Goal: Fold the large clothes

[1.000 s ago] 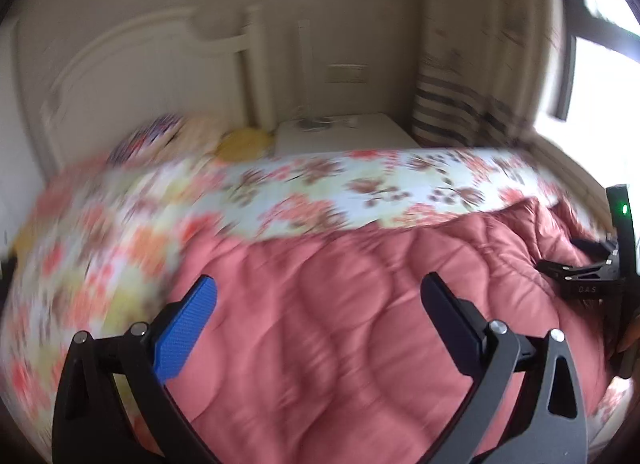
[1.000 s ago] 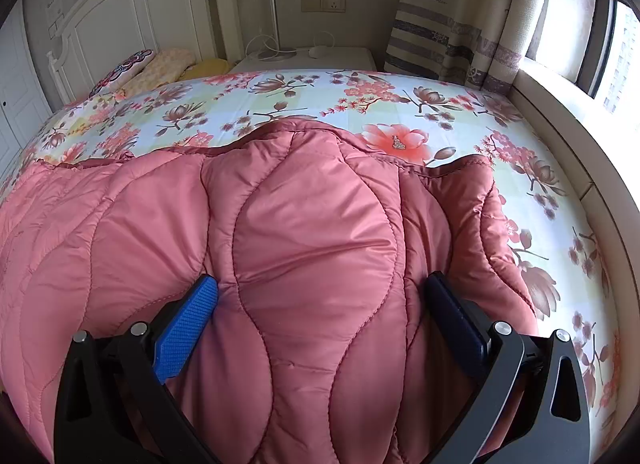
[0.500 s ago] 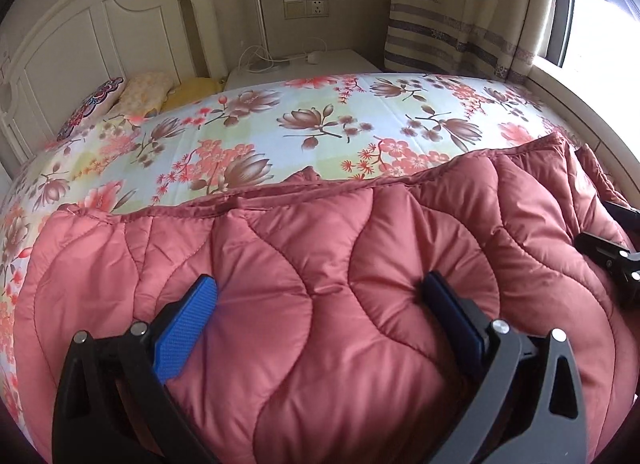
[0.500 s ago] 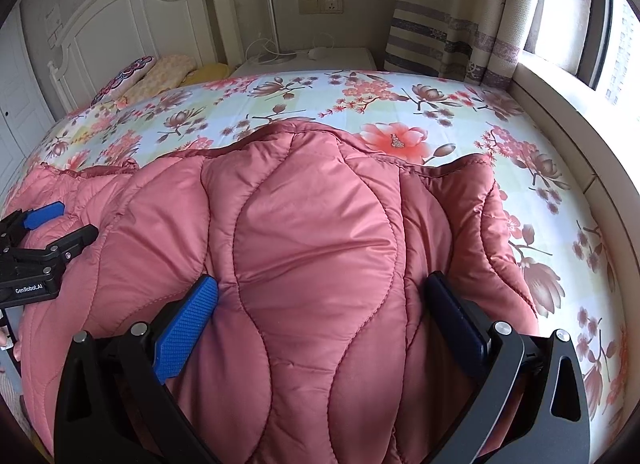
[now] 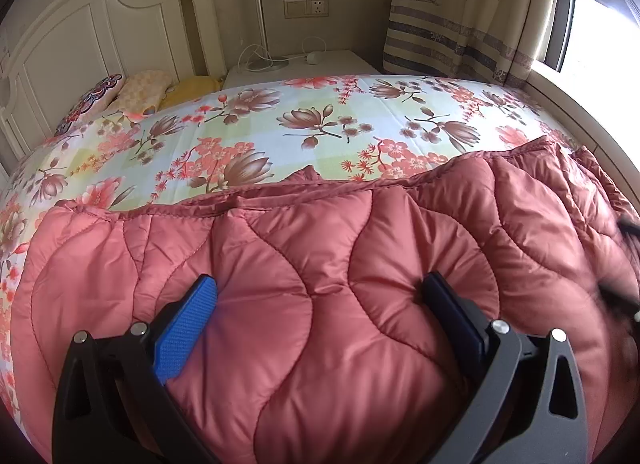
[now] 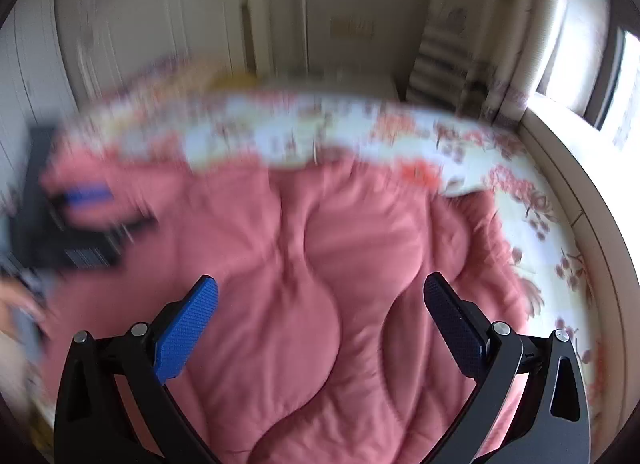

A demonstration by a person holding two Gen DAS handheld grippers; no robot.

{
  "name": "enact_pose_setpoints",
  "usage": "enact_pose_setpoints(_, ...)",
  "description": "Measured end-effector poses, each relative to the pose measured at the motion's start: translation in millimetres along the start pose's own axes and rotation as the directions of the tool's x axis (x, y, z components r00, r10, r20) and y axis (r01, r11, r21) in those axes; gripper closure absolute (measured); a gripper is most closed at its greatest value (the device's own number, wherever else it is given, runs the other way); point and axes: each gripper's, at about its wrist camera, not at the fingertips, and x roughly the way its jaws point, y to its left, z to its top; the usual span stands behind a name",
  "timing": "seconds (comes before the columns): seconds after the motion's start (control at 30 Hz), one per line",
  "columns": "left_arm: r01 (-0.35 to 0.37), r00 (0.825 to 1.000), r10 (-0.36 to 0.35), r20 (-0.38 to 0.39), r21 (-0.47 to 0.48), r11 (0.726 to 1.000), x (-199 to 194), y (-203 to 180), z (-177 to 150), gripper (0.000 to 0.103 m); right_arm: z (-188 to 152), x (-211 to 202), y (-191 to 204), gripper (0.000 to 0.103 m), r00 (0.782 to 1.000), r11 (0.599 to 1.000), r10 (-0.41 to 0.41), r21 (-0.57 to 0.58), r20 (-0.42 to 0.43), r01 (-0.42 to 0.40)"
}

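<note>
**Both grippers wide over the pink coat**

The quilted coat (image 5: 320,304) lies spread on the bed (image 5: 320,124), covering its near end, hem edge towards the headboard (image 5: 100,44). The left gripper (image 5: 320,304) stands wide open, its pads pressed into the padding, a bulge of coat between them but nothing clamped. The right gripper (image 6: 320,304) is just as wide and empty, above the coat; its view is badly blurred. Pillows (image 5: 140,88) sit by the headboard, beyond the coat.
</note>
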Motion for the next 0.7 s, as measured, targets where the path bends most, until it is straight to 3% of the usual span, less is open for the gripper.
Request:
enact_pose_setpoints(0.13, 0.006, 1.0, -0.006, 0.0, -0.011, 1.0, -1, 0, -1, 0.002, -6, 14, -2, 0.004, 1.0, 0.999, 0.031, 0.036, -0.003, -0.031)
enact_pose_setpoints(0.27, 0.018, 1.0, -0.018, 0.001, -0.017, 1.0, -2, 2, -2, 0.002, -7, -6, -5, 0.005, 0.999, 0.997, 0.023, 0.067, 0.046, -0.026)
enact_pose_setpoints(0.43, 0.033, 0.999, -0.033, 0.005, -0.032, 0.999, -4, 6, -3, 0.002, -42, -66, -24, 0.005, 0.964, 0.963, 0.195, 0.151, 0.182, -0.224)
enact_pose_setpoints(0.5, 0.032, 0.999, -0.031, 0.005, -0.031, 0.999, -3, 6, -3, 0.002, -63, -84, -35, 0.005, 0.947, 0.935, 0.254, 0.202, 0.198, -0.292)
enact_pose_setpoints(0.57, 0.033, 0.999, -0.033, 0.005, -0.033, 0.999, -3, 6, -3, 0.002, -93, -104, -52, 0.005, 0.915, 0.873, 0.33, 0.295, 0.231, -0.389)
enact_pose_setpoints(0.63, 0.034, 0.999, -0.033, 0.006, -0.033, 0.999, -3, 7, -3, 0.002, -119, -116, -63, 0.019, 0.888, 0.808, 0.391, 0.372, 0.242, -0.457)
enact_pose_setpoints(0.7, 0.036, 0.999, -0.036, 0.006, -0.036, 0.999, -3, 7, -3, 0.002, -146, -118, -69, 0.025, 0.87, 0.746, 0.444, 0.45, 0.214, -0.491)
